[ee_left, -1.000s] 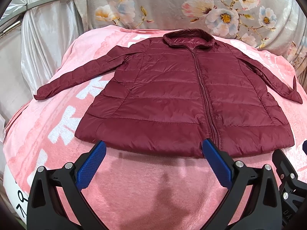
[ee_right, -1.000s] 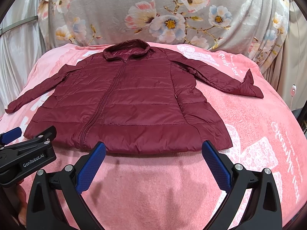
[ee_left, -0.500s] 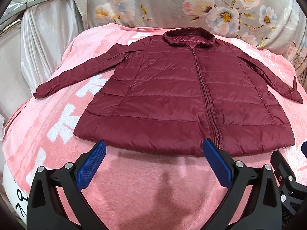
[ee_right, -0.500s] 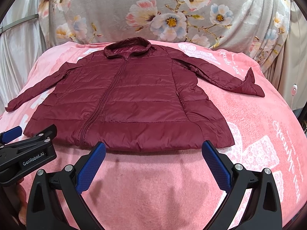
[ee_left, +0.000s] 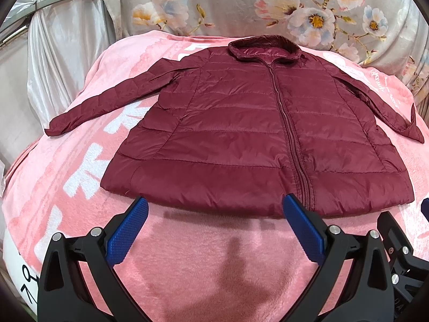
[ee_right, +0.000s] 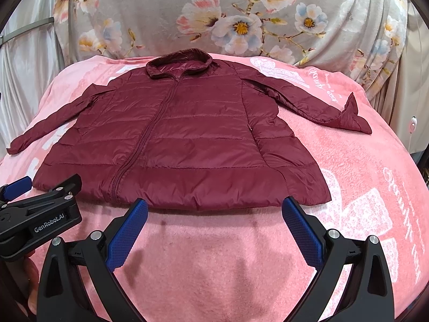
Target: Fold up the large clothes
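Left wrist view: the jacket (ee_left: 257, 134) lies flat and zipped on the pink blanket (ee_left: 214, 268) of the bed, collar (ee_left: 264, 47) toward the far edge by the floral cloth (ee_left: 268, 5), hem (ee_left: 241, 201) toward the near edge; its long axis runs near to far, straight ahead of the left hand-held gripper (ee_left: 214, 224); that gripper is spread wide and grasps nothing, its blue pads (ee_left: 126, 236) hovering just short of the hem, over the jacket's left half and up to the zip (ee_left: 289, 123); the left sleeve (ee_left: 107, 102) stretches out toward the bed's left edge, well apart from the gripper; the right sleeve (ee_left: 380, 102) reaches toward the right edge.

Right wrist view: the same jacket (ee_right: 187, 139) lies ahead and a little to the left of the right hand-held gripper (ee_right: 214, 222), which is also released and empty, pads just near the hem (ee_right: 201, 201); the right sleeve (ee_right: 308, 99) angles toward the far right corner, its cuff (ee_right: 351, 115) turned up; the left hand-held gripper (ee_right: 40, 209) shows at the lower left, beside the hem's left corner, and a bit of a hand (ee_right: 29, 276) below it.

Judged from this, no fold is made yet; each gripper is nearer its own side, so the left would suit the left sleeve and the right the right sleeve, each brought inward across the long axis.
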### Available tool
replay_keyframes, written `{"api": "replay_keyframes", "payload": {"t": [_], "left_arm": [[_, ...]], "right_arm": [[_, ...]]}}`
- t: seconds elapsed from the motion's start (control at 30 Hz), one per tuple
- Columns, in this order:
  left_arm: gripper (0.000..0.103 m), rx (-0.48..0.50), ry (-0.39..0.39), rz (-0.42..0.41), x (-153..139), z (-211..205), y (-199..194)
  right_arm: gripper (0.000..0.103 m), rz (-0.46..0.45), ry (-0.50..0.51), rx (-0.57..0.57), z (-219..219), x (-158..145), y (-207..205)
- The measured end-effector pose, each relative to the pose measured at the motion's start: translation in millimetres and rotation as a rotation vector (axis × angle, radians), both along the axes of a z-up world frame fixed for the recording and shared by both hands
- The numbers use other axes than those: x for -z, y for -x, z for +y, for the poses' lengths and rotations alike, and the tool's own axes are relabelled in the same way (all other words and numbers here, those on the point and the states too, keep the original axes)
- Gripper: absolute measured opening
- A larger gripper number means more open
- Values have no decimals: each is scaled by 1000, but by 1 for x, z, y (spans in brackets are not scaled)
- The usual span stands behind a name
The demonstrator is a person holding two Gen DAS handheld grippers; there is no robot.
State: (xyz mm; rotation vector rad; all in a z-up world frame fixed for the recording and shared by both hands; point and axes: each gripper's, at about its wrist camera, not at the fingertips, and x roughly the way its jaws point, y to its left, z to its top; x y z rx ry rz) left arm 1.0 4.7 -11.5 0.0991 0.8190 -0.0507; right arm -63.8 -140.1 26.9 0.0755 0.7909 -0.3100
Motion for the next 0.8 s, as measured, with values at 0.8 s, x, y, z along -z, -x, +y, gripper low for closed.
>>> {"api": "replay_keyframes", "payload": {"t": [0.8], "left_arm": [[98, -66, 29, -151, -59, 20, -50]], "right_arm": [[98, -101, 62, 268, -154, -53, -42]]}}
